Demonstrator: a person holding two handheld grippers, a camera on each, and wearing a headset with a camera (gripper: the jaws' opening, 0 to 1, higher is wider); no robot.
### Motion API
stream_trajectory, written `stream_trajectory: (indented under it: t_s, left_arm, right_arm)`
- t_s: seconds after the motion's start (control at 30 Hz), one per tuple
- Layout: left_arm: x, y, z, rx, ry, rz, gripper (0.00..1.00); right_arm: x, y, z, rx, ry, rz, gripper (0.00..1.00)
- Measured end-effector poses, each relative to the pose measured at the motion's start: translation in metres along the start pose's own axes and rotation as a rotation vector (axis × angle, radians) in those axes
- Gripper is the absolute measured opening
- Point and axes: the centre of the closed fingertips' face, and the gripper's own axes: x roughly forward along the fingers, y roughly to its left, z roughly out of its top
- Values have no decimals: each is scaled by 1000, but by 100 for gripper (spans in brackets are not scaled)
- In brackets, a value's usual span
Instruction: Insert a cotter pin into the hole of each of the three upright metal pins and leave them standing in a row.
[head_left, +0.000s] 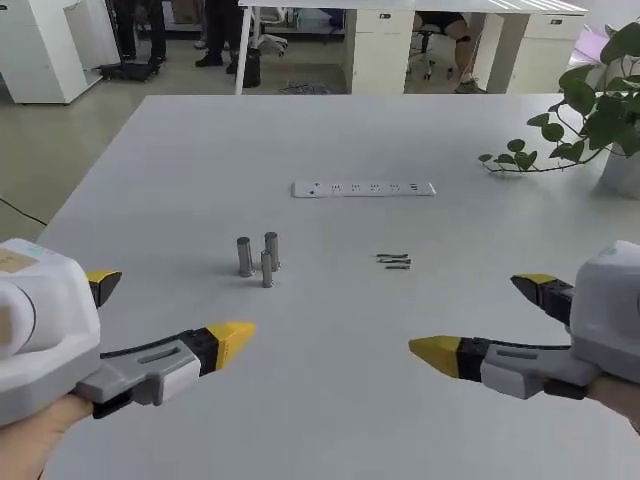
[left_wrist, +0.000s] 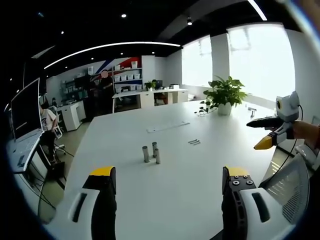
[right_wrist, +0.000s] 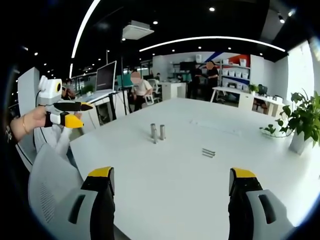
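Three short upright metal pins (head_left: 258, 258) stand in a tight cluster near the middle of the white table (head_left: 330, 400); they also show as the pins (left_wrist: 151, 152) and the pins (right_wrist: 158, 132). A few thin cotter pins (head_left: 394, 261) lie flat to their right, seen too as cotter pins (left_wrist: 193, 142) and cotter pins (right_wrist: 208, 152). My left gripper (head_left: 165, 310) hovers open at the near left, well short of the pins, holding nothing. My right gripper (head_left: 485, 320) hovers open at the near right, also holding nothing. Its own jaws (right_wrist: 170, 187) and the left one's (left_wrist: 170, 182) stand wide apart.
A white power strip (head_left: 364, 188) lies farther back on the table. A potted plant (head_left: 590, 110) stands at the far right corner. Desks, chairs and people are beyond the table's far edge.
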Motion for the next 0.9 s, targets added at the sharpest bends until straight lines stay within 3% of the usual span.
stream_trajectory:
  t_s: [0.47,0.9]
  left_arm:
    - [2,3,-10,-4,28,6,86]
    - [7,0,-6,2,23,-4,85]
  right_arm:
    - [4,1,-1,-4,8,7,94]
    - [7,3,0,-7,6,14,93]
